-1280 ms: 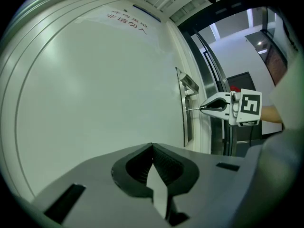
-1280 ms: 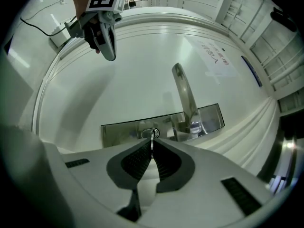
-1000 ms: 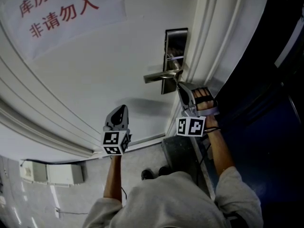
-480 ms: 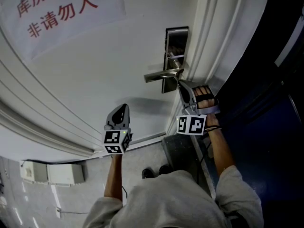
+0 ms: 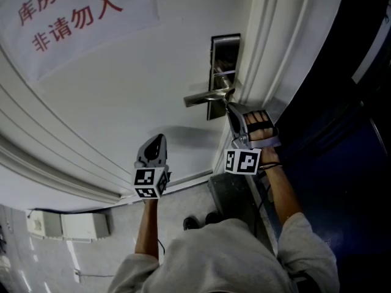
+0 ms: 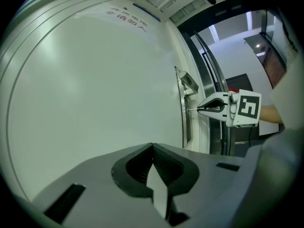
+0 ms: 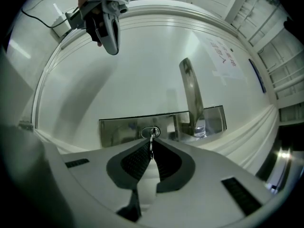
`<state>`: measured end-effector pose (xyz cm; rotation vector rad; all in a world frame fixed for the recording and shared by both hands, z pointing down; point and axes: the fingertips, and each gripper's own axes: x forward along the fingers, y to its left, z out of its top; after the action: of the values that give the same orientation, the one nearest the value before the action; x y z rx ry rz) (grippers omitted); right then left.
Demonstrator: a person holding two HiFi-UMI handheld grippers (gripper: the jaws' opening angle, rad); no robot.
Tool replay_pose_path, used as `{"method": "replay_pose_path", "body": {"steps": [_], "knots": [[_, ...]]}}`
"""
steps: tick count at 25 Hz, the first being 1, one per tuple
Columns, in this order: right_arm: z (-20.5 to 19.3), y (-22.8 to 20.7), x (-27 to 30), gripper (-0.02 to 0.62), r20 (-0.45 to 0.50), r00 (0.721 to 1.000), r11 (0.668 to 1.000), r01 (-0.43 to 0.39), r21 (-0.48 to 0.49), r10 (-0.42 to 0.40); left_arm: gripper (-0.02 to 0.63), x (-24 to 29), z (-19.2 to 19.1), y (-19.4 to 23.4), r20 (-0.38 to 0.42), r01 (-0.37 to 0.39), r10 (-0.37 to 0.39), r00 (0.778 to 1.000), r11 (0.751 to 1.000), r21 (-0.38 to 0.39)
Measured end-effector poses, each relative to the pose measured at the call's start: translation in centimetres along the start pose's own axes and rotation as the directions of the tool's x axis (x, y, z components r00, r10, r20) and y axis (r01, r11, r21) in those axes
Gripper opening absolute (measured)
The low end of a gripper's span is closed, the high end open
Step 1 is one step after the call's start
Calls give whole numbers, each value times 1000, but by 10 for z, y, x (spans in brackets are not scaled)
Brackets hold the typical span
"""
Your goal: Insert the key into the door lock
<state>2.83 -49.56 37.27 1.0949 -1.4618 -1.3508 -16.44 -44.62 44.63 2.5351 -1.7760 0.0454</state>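
Head view unchanged: right gripper (image 5: 230, 107) still pinches key (image 7: 151, 138) at lock (image 7: 118, 131); left gripper (image 5: 159, 138) closed, empty.

Grey left gripper (image 5: 160, 138) and right gripper (image 5: 229, 106) carry black-and-white marker cubes (image 5: 148, 183).

We are counting one door (image 5: 122, 90), one paper notice (image 5: 73, 17), one metal lock plate (image 5: 223, 47), one lever handle (image 5: 204, 97) and one key (image 7: 151, 139). We are recording two claws, the left claw (image 5: 157, 139) and the right claw (image 5: 230, 107), and two marker cubes, the left cube (image 5: 149, 183) and the right cube (image 5: 243, 162).
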Motion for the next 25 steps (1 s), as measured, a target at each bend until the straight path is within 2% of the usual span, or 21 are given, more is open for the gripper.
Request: {"method": "replay_pose_path", "body": {"steps": [9, 25], "knots": [[7, -1, 9, 29, -6, 1000, 1000, 6, -23, -6, 17, 3, -3, -3, -3, 11, -11, 1000, 1000, -4], [10, -2, 27, 29, 24, 1000, 1000, 5, 10, -6, 18, 1, -6, 13, -17, -21, 21, 1000, 1000, -9]]}}
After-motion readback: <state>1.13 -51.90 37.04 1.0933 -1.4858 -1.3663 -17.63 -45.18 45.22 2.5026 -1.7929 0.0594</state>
